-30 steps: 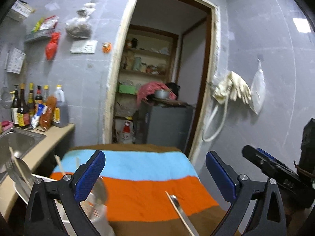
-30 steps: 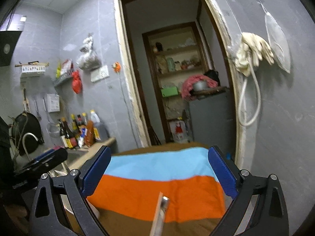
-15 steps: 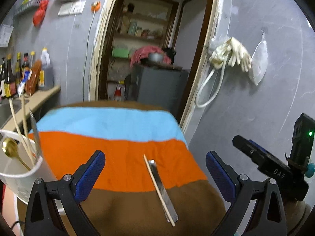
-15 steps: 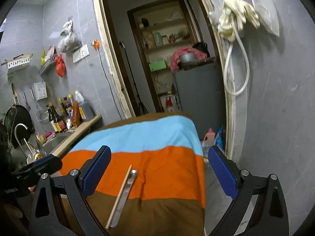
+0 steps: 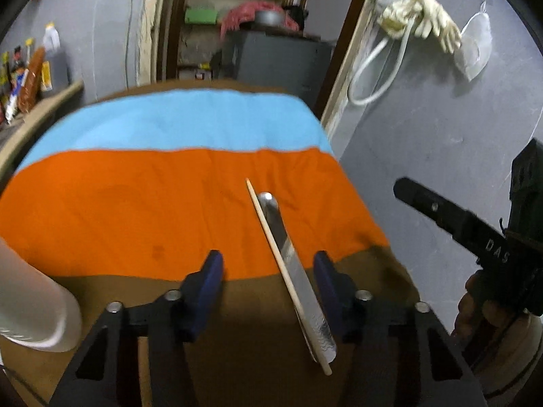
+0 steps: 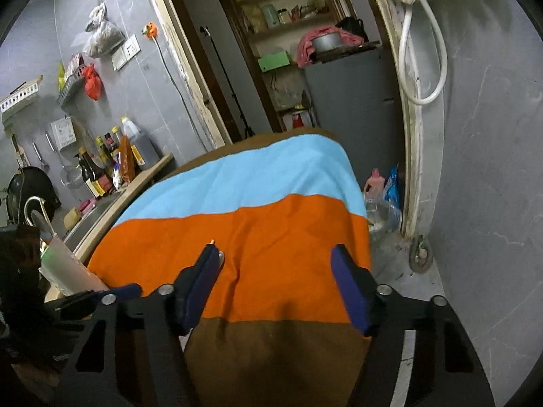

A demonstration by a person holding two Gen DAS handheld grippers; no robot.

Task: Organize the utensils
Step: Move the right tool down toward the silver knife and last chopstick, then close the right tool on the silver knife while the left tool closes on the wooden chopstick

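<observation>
On the tabletop, covered by a striped cloth [image 5: 142,200] with blue, orange and brown bands, a flat metal utensil [image 5: 292,268] and a thin wooden chopstick [image 5: 271,237] lie side by side, touching along their length and running diagonally from the orange band down onto the brown one. The left gripper [image 5: 268,288] hangs low over the near edge of the cloth; its jaws have just been closing and now stand partly apart, with the near ends of both pieces lying between them, close to the right-hand blue pad, though neither pad presses on them. A white cup [image 5: 30,308] stands at the left edge of that view. The right gripper [image 6: 276,285] is over the same cloth, to the right of the utensils; its jaws have also just been closing and stand partly apart with only cloth between them. In the right wrist view the tips of the chopstick [image 6: 212,241] and the metal utensil [image 6: 221,256] peek out just past the left-hand pad, the rest hidden behind it. The white cup [image 6: 69,271] shows at the left there, with utensil handles rising from it.
</observation>
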